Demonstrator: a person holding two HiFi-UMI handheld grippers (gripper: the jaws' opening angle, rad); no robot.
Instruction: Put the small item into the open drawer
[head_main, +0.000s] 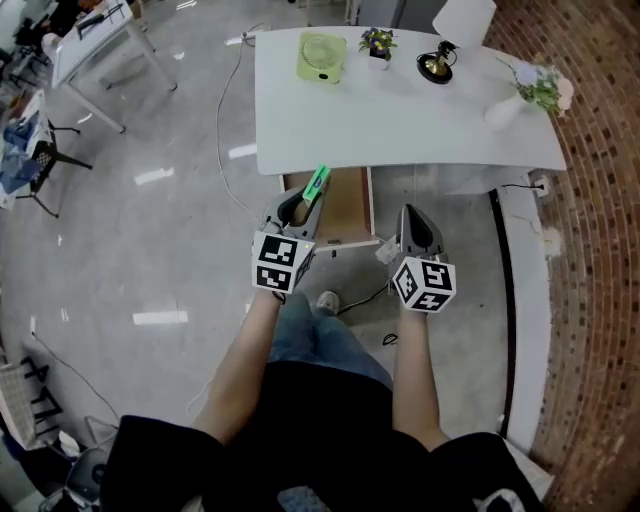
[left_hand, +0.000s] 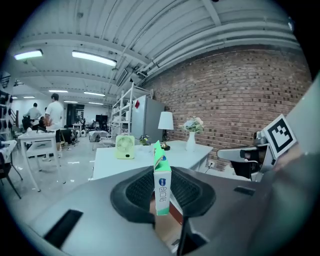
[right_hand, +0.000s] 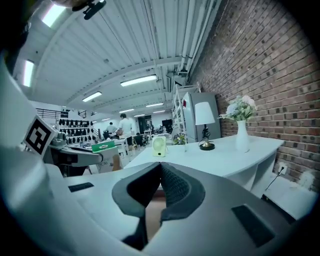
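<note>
The small item is a slim green and white box (head_main: 318, 182). My left gripper (head_main: 304, 202) is shut on its lower part and holds it upright over the left side of the open drawer (head_main: 350, 205). The drawer sticks out from under the front edge of the white table (head_main: 400, 130). In the left gripper view the box (left_hand: 162, 186) stands between the black pads (left_hand: 140, 192). My right gripper (head_main: 410, 214) hovers just right of the drawer's front corner. Its jaws (right_hand: 160, 170) are shut with nothing in them. From that view the box (right_hand: 102, 146) shows at the left.
On the table stand a green fan (head_main: 321, 56), a small potted plant (head_main: 378, 44), a black lamp (head_main: 440, 62) and a white vase with flowers (head_main: 520, 100). A brick wall (head_main: 595, 220) runs along the right. Cables (head_main: 225, 150) lie on the floor. Another white table (head_main: 100, 40) stands at the far left.
</note>
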